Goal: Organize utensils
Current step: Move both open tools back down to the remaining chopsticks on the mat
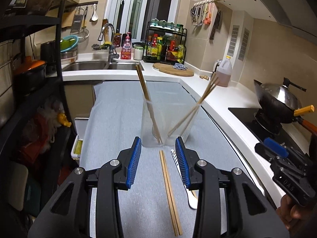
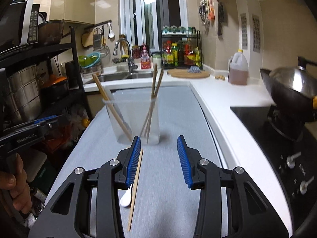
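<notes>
A clear plastic cup [image 1: 168, 125] stands on the grey mat [image 1: 118, 109] and holds several wooden chopsticks [image 1: 143, 87] that lean left and right. It also shows in the right wrist view [image 2: 134, 119]. My left gripper [image 1: 158, 158] is open, above a loose pair of chopsticks [image 1: 170, 194] lying on the mat just short of the cup. A white spoon [image 1: 192, 198] lies partly under its right finger. My right gripper [image 2: 158, 158] is open and empty; the loose chopsticks [image 2: 135, 190] and spoon [image 2: 126, 197] lie by its left finger.
A white counter [image 1: 221, 99] runs along the right with an oil jug [image 1: 223, 73], a wok [image 1: 277, 99] on a black hob [image 2: 277, 138], a sink [image 1: 103, 65] and a bottle rack [image 1: 166, 45] at the back. A black shelf unit [image 1: 29, 79] stands at the left.
</notes>
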